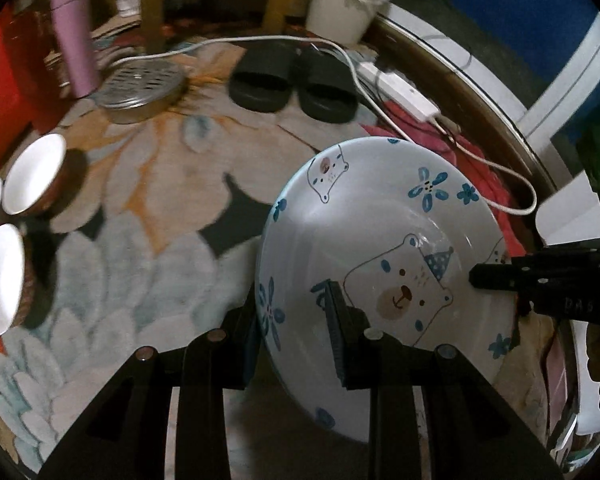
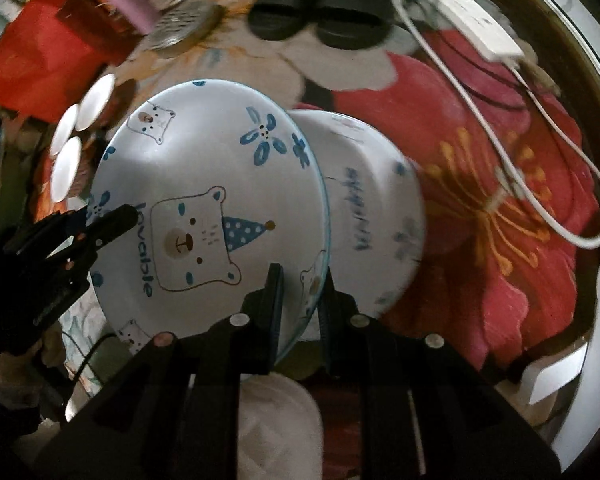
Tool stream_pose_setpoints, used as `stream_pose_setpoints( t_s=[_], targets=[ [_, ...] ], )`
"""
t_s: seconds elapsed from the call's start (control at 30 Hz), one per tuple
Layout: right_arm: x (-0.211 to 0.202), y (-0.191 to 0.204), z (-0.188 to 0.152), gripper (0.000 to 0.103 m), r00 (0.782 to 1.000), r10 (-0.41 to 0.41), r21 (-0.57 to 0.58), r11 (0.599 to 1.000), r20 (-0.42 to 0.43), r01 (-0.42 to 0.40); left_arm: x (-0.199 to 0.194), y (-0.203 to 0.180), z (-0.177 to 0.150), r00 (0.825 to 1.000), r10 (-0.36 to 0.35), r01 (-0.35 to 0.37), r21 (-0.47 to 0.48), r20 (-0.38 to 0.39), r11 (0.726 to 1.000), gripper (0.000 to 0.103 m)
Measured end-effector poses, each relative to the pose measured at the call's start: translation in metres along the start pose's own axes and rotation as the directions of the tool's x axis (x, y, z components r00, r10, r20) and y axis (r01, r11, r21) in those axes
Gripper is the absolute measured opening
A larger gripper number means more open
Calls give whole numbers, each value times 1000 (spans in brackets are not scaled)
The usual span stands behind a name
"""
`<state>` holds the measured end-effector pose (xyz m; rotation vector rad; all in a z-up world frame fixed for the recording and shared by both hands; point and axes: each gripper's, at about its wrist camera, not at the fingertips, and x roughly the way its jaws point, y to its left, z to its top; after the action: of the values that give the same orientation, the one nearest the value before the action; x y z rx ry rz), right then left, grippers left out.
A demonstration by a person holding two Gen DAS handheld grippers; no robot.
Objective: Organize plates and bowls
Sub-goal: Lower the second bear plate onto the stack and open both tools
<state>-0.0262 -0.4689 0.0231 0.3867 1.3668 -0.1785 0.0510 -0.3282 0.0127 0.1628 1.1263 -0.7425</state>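
A large white bowl [image 1: 380, 216] printed with bears and blue flowers hangs tilted above the flowered cloth. My left gripper [image 1: 294, 312] is shut on its near rim, one finger inside and one outside. My right gripper [image 1: 496, 276] is clamped on the opposite rim. In the right wrist view the same bowl [image 2: 220, 168] fills the middle, and its outer wall shows to the right of the rim. There my right gripper [image 2: 300, 288] pinches the rim, and my left gripper [image 2: 116, 218] grips the far side. Three small white bowls [image 1: 36, 176] with brown outsides stand grouped at the left, also small white bowls [image 2: 66, 148].
A pair of black slippers [image 1: 292, 84] lies at the back, beside a round perforated metal tin [image 1: 142, 88] and a pink bottle [image 1: 76, 40]. A white power strip [image 1: 396, 88] with its cable [image 1: 512, 184] runs along the right. A white bucket [image 1: 340, 4] stands behind.
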Motion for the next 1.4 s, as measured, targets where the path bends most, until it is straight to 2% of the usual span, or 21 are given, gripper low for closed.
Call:
stream_pose_setpoints(
  t_s=[0.13, 0.37, 0.57, 0.7, 0.8, 0.87, 1.0, 1.03, 1.07, 1.1, 1.13, 1.17, 1.4],
  targets=[
    [6, -23, -1, 17, 1000, -12, 35, 999, -10, 12, 18, -16, 3, 1000, 1, -1, 26, -21, 1000, 30],
    [20, -41, 1, 17, 999, -30, 62, 998, -30, 32, 45, -25, 3, 997, 28, -25, 42, -67, 999, 30],
    [27, -41, 8, 17, 998, -64, 44, 997, -24, 65, 51, -23, 9, 996, 42, -40, 38, -76, 999, 29],
    [28, -48, 11, 19, 995, -97, 67, 993, -16, 98, 46, -25, 15, 999, 17, -15, 45, -50, 999, 33],
    [23, -51, 13, 19, 996, -90, 80, 993, 8, 89, 40, -24, 22, 999, -6, 7, 34, -32, 999, 42],
    [20, -49, 12, 19, 995, -97, 77, 992, 13, 96, 37, -21, 24, 999, -17, 17, 14, -29, 1000, 66],
    [16, -48, 10, 21, 996, -93, 84, 992, 12, 92, 31, -13, 24, 1000, -6, 6, -22, -16, 1000, 83],
    [14, -46, 10, 30, 996, -90, 84, 993, 16, 88, 31, -11, 24, 1000, -2, 2, -26, -20, 1000, 92],
    [11, -44, 11, 50, 996, -86, 84, 993, 27, 83, 31, -10, 23, 1000, 3, -4, -29, -21, 1000, 101],
    [9, -42, 12, 62, 996, -82, 86, 993, 37, 78, 29, -9, 22, 1000, 16, -17, -36, -18, 999, 102],
    [5, -40, 12, 85, 996, -72, 94, 993, 59, 66, 28, -8, 21, 1000, 25, -25, -39, -13, 999, 102],
    [1, -37, 12, 98, 995, -68, 98, 993, 73, 61, 27, -7, 21, 999, 30, -30, -40, -12, 999, 102],
    [-11, -16, 17, 101, 988, -80, 82, 994, 131, 69, 18, 1, 18, 998, 62, -62, -52, -12, 997, 102]
  ],
)
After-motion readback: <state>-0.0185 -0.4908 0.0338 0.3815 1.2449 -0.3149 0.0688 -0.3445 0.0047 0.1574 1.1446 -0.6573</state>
